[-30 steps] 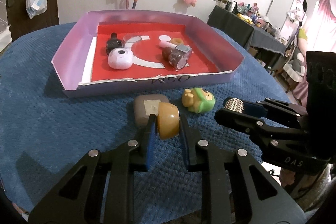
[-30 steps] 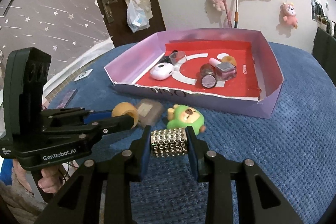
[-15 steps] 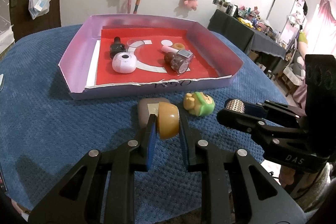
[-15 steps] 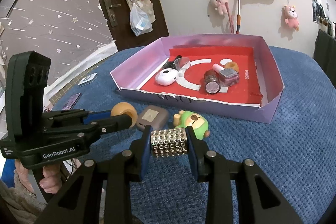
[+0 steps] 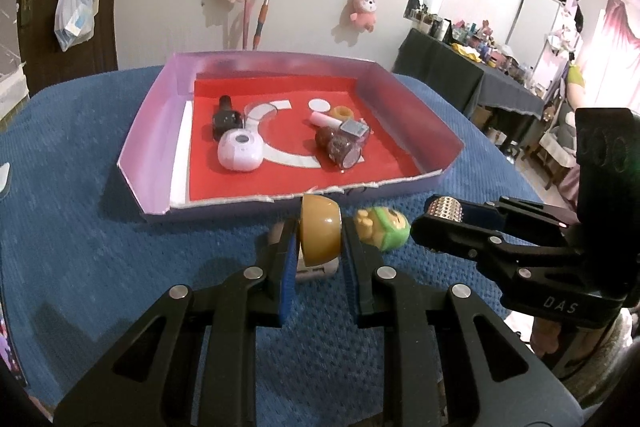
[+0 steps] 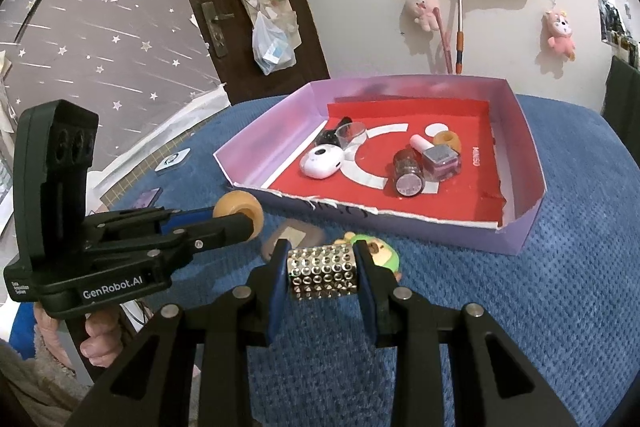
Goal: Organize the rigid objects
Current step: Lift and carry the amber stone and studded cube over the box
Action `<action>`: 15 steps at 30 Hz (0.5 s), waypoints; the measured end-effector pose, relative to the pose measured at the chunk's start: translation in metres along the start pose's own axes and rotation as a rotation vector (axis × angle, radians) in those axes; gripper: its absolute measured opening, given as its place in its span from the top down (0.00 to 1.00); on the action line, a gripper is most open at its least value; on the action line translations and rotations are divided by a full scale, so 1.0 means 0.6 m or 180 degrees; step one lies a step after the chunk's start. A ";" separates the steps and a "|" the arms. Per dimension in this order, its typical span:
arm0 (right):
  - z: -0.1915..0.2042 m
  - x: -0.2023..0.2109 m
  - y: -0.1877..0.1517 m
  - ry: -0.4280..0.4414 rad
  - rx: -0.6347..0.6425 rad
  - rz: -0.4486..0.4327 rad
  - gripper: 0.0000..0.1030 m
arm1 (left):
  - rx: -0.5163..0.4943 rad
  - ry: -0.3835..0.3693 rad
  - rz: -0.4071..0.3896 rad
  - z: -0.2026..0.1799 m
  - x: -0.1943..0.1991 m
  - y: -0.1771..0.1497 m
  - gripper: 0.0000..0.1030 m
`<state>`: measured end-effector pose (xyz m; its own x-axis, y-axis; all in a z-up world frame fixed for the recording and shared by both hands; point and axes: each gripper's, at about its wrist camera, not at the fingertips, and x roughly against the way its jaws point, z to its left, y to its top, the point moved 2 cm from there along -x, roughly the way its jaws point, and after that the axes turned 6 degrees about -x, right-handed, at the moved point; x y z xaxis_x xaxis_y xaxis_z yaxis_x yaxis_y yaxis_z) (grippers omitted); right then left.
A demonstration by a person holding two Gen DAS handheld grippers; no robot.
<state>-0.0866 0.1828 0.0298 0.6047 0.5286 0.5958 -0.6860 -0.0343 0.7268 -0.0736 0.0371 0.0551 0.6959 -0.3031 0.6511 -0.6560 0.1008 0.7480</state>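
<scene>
Both grippers, left (image 5: 320, 243) and right (image 6: 322, 269), have lifted off the blue textured tablecloth (image 5: 100, 267) toward the purple cardboard tray with the red floor (image 5: 416, 131), still pinching my tan rounded plastic cap (image 5: 320, 233) and silver studded cylinder (image 6: 322, 267), so drop-off's next I guess.

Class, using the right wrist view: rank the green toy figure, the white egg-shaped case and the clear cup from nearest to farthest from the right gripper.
1. Green toy figure: on the cloth, just beyond the right gripper.
2. White egg-shaped case: inside the tray, left part.
3. Clear cup: farther back, behind the case.

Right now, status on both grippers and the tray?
Left gripper shut on amber wheel. Right gripper shut on studded roller. Both short of tray. Green toy lies between.
</scene>
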 end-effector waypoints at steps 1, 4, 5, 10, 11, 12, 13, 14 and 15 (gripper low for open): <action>0.000 0.000 0.002 0.0002 0.0003 -0.0003 0.67 | -0.0004 0.0001 -0.0007 0.001 -0.001 0.003 0.81; -0.001 0.000 0.012 0.0014 0.0015 -0.0019 0.67 | -0.0008 -0.0009 -0.0020 0.004 -0.004 0.012 0.81; -0.002 -0.001 0.015 0.0015 0.0016 -0.0022 0.67 | -0.0010 -0.0010 -0.0024 0.004 -0.006 0.015 0.81; -0.007 -0.007 0.032 0.0020 0.0010 -0.0028 0.67 | -0.0028 -0.0006 -0.0043 0.010 -0.011 0.027 0.81; -0.006 -0.006 0.030 0.0021 0.0010 -0.0029 0.67 | -0.0032 -0.0008 -0.0046 0.011 -0.013 0.031 0.81; -0.007 -0.007 0.033 0.0019 0.0009 -0.0032 0.67 | -0.0034 -0.0008 -0.0047 0.012 -0.014 0.032 0.81; -0.009 -0.007 0.036 0.0020 0.0008 -0.0033 0.67 | -0.0036 -0.0009 -0.0052 0.014 -0.014 0.035 0.81; -0.011 -0.008 0.040 0.0022 0.0006 -0.0033 0.67 | -0.0040 -0.0010 -0.0056 0.015 -0.015 0.038 0.81; -0.013 -0.010 0.045 0.0021 0.0003 -0.0034 0.67 | -0.0045 -0.0010 -0.0060 0.016 -0.016 0.041 0.81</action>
<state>-0.1119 0.1852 0.0435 0.6093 0.5346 0.5856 -0.6791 -0.0294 0.7335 -0.0996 0.0334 0.0659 0.7072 -0.3081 0.6364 -0.6385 0.1083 0.7620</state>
